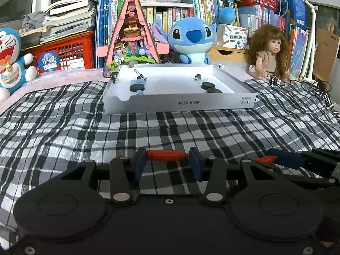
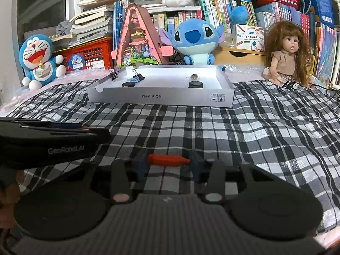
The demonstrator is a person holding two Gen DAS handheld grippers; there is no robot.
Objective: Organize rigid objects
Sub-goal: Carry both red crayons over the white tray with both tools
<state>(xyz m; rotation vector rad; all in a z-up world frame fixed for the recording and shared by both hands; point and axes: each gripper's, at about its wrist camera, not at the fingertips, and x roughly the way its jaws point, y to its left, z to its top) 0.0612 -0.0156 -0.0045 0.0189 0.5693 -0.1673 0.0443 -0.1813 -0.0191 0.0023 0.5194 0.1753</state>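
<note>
My left gripper is low over the checked cloth. Its blue pads press on the two ends of a red tapered piece that lies crosswise between them. My right gripper holds a second red tapered piece the same way. The two grippers sit side by side. The right one's fingers show at the right edge of the left wrist view. Ahead stands a shallow white box holding black discs, a binder clip and a small blue item.
Behind the box stand a pink triangular toy house, a blue plush, a doll at the right and a Doraemon plush at the left. Books and red crates line the back. Black cables lie at the far right.
</note>
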